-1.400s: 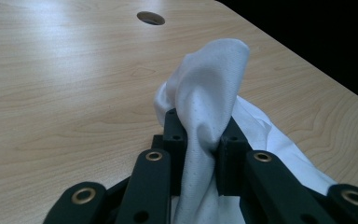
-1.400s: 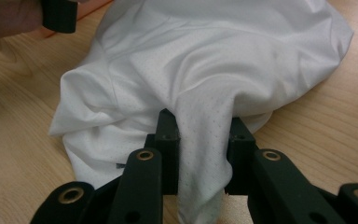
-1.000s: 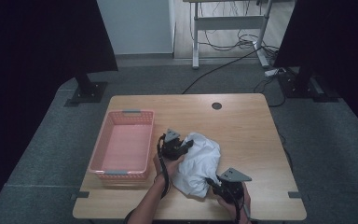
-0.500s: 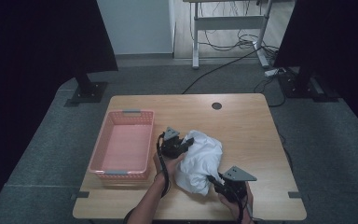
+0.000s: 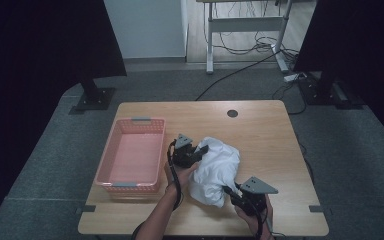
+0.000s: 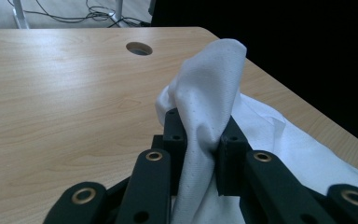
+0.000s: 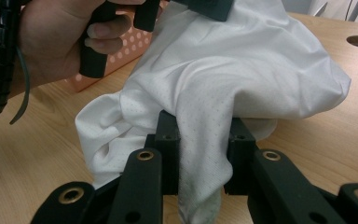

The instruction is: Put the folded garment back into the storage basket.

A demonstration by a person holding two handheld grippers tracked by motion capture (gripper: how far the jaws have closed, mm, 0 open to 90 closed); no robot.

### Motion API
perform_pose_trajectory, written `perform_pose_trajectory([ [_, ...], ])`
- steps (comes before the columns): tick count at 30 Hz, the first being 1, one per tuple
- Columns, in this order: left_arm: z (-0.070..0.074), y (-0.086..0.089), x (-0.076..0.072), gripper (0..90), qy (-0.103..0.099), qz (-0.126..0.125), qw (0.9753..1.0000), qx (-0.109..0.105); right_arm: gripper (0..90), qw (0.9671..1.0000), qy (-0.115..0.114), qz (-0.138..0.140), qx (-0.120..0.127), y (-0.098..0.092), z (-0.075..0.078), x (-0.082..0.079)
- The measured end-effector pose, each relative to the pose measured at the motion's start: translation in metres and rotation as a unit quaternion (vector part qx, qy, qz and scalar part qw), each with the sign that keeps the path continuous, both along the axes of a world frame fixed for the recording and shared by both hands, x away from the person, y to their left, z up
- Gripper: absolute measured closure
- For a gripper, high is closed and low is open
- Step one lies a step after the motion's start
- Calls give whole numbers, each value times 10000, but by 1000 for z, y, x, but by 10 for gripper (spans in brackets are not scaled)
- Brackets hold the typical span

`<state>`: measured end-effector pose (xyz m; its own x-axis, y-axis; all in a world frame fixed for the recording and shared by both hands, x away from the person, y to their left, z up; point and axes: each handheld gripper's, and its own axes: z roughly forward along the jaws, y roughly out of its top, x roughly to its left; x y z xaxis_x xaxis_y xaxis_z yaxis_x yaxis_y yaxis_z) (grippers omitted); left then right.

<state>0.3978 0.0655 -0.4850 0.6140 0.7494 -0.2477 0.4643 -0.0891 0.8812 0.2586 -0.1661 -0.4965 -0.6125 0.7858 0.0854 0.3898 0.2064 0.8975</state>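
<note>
A white cloth [image 5: 215,170] lies bunched on the wooden table [image 5: 260,135], right of centre toward the front. My left gripper [image 5: 202,150] is shut on the cloth's upper left edge; a fold of the cloth [image 6: 205,107] stands up between the jaws of my left gripper [image 6: 200,140]. My right gripper [image 5: 227,191] is shut on the cloth's lower right corner near the table's front edge. The cloth [image 7: 223,79] drapes over and between the jaws of my right gripper [image 7: 200,140]. The person's left hand [image 7: 56,42] shows beyond it.
A pink plastic basket [image 5: 115,150], empty, stands on the left part of the table, just beside the left hand. A round cable hole [image 5: 232,113] is at the back of the table. Bare wood lies right of and behind the cloth.
The right gripper has shifted a little right and toward the front edge with the cloth corner. The left gripper and cloth have barely moved.
</note>
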Motion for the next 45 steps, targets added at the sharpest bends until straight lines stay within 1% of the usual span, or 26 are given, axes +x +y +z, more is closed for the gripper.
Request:
perform_pose_trajectory([
  [9,6,0,-1,765,-21,-3,10000,-60,723,10000,-60,36,-7,1,7,0],
  [26,25,3,-1,765,-151,24,9998,-133,722,9997,-220,-31,98,-2,22,1],
  [33,33,6,0,765,-208,28,9997,-114,722,9995,-286,-17,125,1,29,2],
  [38,37,10,-1,765,-271,63,9995,-142,722,9993,-335,2,132,4,34,3],
  [45,43,13,-2,765,-307,86,9994,-156,722,9991,-387,15,165,7,41,4],
])
